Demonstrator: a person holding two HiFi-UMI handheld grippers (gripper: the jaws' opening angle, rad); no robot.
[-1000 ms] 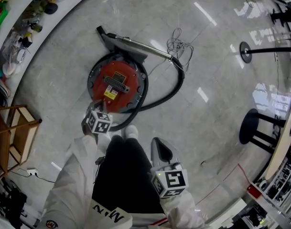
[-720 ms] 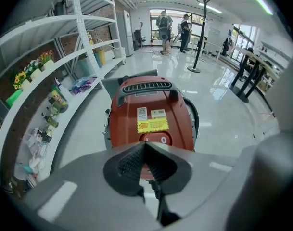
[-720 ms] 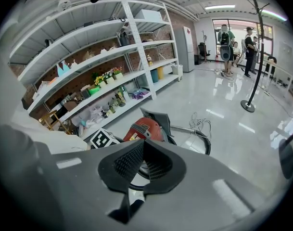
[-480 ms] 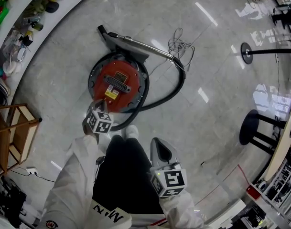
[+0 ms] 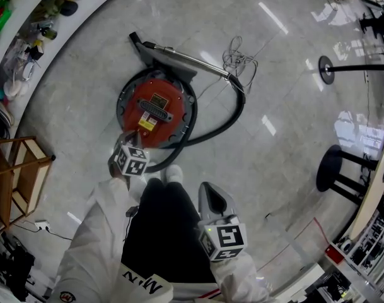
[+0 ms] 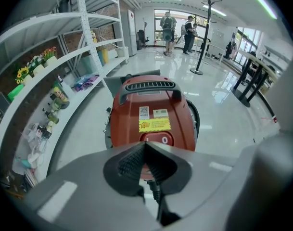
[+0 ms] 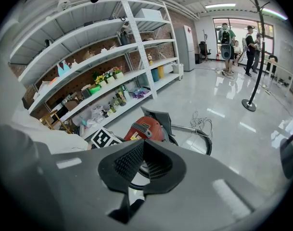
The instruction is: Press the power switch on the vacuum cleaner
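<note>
A round red vacuum cleaner (image 5: 155, 110) with a grey rim sits on the floor, its black hose (image 5: 226, 122) curling right and its wand (image 5: 185, 58) lying behind it. In the left gripper view its red power switch (image 6: 156, 139) shows just beyond my left gripper (image 6: 145, 146), whose jaws are shut with nothing between them. From above, the left gripper (image 5: 123, 145) hangs over the cleaner's near edge. My right gripper (image 7: 142, 145) is shut and empty, held back by the person's right side (image 5: 209, 194), away from the vacuum cleaner (image 7: 145, 128).
Curved white shelves (image 5: 28, 17) full of small items run along the left. A wooden stand (image 5: 18, 172) is at lower left. A loose white cable (image 5: 237, 59) lies by the wand. Black stools (image 5: 335, 169) and a coat-stand base (image 5: 324, 68) are on the right.
</note>
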